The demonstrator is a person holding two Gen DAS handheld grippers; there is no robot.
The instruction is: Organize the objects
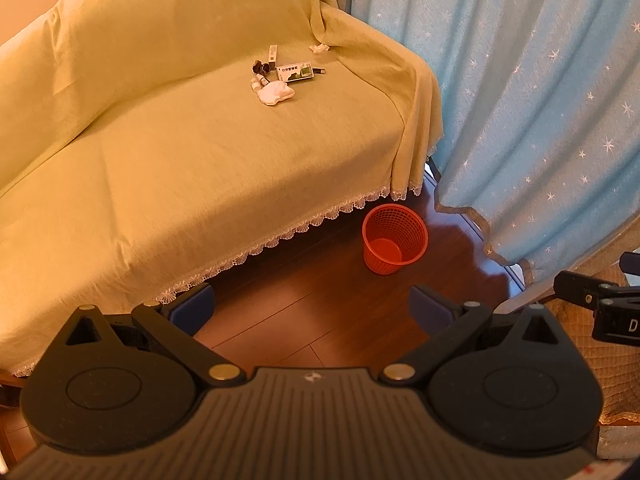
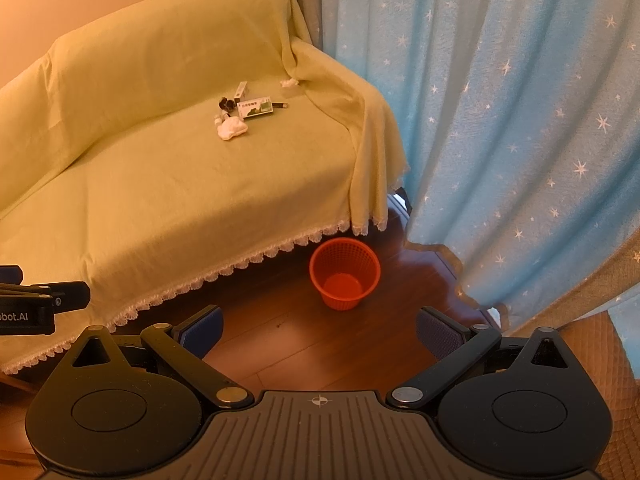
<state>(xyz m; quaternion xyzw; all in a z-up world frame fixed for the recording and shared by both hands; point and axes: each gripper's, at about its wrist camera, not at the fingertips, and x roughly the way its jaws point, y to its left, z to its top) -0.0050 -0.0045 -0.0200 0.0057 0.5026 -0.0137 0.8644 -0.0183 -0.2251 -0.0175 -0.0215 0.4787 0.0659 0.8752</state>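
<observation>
small clutter (image 1: 280,78) bunched on the sofa (image 1: 200,168) seat, toward the far end near the draped armrest: a crumpled white wad (image 1: 275,93), a flat green-and-white box (image 1: 295,72) just behind it, a slim white box (image 1: 272,53) further back, a dark round piece (image 1: 261,67), a little bottle (image 1: 256,82) touching the wad's left edge, and a thin dark stick (image 1: 319,71) poking out beside the flat box (labels too small to read). another scrap of white paper (image 1: 319,48) lying apart, up against the armrest fold. all of it resting on the yellow cover (image 1: 120,140) with the lace hem. down on the wooden floor (image 1: 304,308), an orange mesh basket (image 1: 394,239) standing upright just off the sofa's corner, beside the blue starred curtain (image 1: 520,100), nothing visible inside. left tongs (image 1: 313,312) released, blue pads spread wide over bare floor, holding nothing, well apart from the clutter. right tongs (image 2: 320,332) likewise released and spread wide, hanging over the floor just short of the basket. same clutter seen from the right wrist camera (image 2: 242,114), with the basket (image 2: 344,274) nearer the middle of the view. each pair of tongs peeking into the other's view at the edge. a quilted tan fabric (image 2: 600,360) at the lower right, below the curtain.
</observation>
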